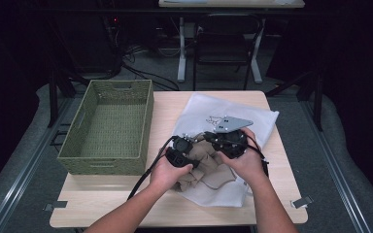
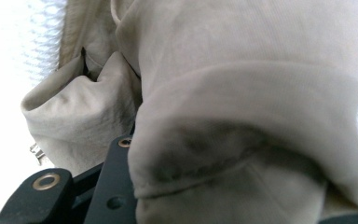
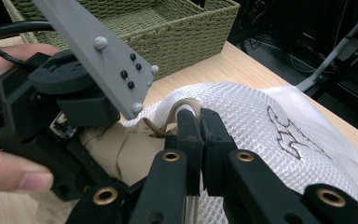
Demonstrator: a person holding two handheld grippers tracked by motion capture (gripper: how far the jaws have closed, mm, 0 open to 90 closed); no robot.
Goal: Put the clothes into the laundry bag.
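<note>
dark room clutter, chair legs and cables stood behind a pale wooden table [image 1: 272, 204], and every place below is given from the white mesh bag [image 1: 260, 121] spread on it. a woven green basket [image 1: 111, 126] sat to the bag's left, apart from it. at the bag's near edge lay a bunched beige garment [image 1: 201, 170], half on the mesh, probably being worked into the bag's mouth. the right gripper [image 3: 199, 122] had its jaws pressed together on the bag's rim and beige drawstring, likely to hold the opening up and steady. the left gripper [image 1: 180, 151] sat just left of that pinch, over the garment; in the left gripper view a thick fold of beige cloth draped across and between its jaws, which stood partly apart, apparently clamped on that fold to push it toward the opening
</note>
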